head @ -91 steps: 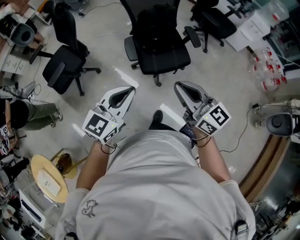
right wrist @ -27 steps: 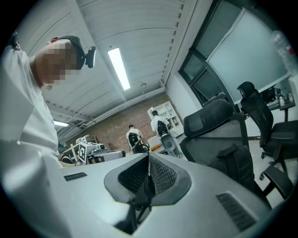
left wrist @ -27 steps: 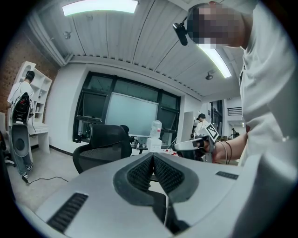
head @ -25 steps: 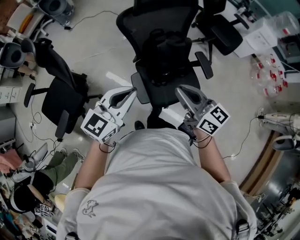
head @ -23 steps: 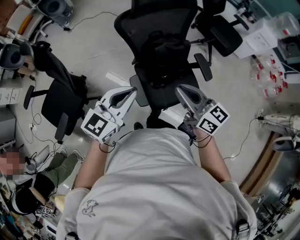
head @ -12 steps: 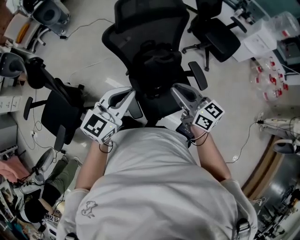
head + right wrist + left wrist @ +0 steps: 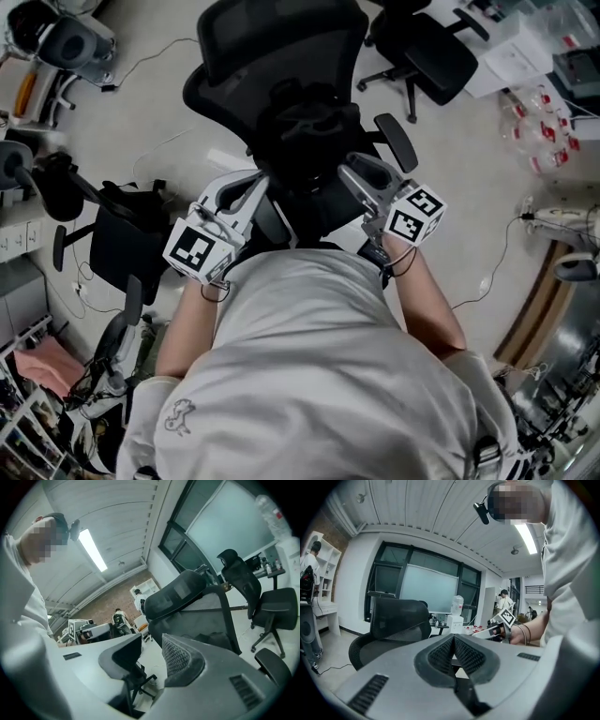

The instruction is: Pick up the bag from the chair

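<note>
A black bag (image 7: 305,131) lies on the seat of a black mesh office chair (image 7: 272,47), which stands straight ahead of me in the head view. My left gripper (image 7: 262,180) hovers at the seat's left front edge, jaws shut and empty (image 7: 453,641). My right gripper (image 7: 349,167) hangs at the seat's right front, beside the armrest (image 7: 394,141). Its jaws have just been opening and now stand open with nothing between them (image 7: 152,653). Neither gripper touches the bag. The chair's backrest (image 7: 187,597) fills the right gripper view.
A second black chair (image 7: 431,47) stands at the back right, and another chair draped with dark cloth (image 7: 112,244) is close on the left. Bottles (image 7: 544,131) and a cable (image 7: 497,272) lie on the floor to the right.
I have stepped up to the chair, so the chair and bag now sit right in front of both grippers. The right gripper's jaws have parted, while the left's stay shut.
</note>
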A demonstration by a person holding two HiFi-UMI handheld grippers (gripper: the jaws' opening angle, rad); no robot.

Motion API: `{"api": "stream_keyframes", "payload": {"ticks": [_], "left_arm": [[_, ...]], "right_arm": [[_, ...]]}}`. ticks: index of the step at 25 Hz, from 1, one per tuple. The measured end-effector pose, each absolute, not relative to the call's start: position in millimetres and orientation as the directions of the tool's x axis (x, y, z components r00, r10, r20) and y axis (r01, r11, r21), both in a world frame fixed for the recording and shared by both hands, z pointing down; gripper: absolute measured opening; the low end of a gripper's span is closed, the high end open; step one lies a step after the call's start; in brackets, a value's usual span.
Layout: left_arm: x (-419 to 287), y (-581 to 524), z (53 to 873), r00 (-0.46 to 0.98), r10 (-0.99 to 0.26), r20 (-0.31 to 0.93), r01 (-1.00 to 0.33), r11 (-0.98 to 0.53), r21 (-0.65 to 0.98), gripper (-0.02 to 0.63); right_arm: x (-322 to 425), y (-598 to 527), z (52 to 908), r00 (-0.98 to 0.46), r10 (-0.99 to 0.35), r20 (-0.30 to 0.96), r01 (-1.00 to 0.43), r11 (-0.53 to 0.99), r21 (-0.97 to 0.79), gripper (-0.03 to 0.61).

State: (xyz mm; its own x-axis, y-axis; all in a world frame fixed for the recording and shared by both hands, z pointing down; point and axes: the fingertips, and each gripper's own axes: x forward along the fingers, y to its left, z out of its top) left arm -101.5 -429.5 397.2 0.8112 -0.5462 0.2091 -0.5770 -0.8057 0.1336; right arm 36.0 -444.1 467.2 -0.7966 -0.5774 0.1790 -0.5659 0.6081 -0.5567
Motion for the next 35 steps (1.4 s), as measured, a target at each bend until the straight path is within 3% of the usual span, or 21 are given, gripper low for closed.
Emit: {"api": "stream_keyframes", "payload": {"ticks": [19,35], "left_arm": [[-88.6,-495.1,463.5,0.854,-0.426,0.300,-0.496,-0.841,0.217,0.012],[-88.2,-505.3,492.0,0.856,-0.384,0.347,-0.481,-0.837,0.260,0.012]], "right_arm": [[36.1,-512.8,577.0,-0.762,-0.581,0.286,-0.598,0.462,-0.654,0.183],[-2.7,-549.3,565.7,-0.856,-0.503,0.119,-0.426,0.556,-0.714,0.193]]}}
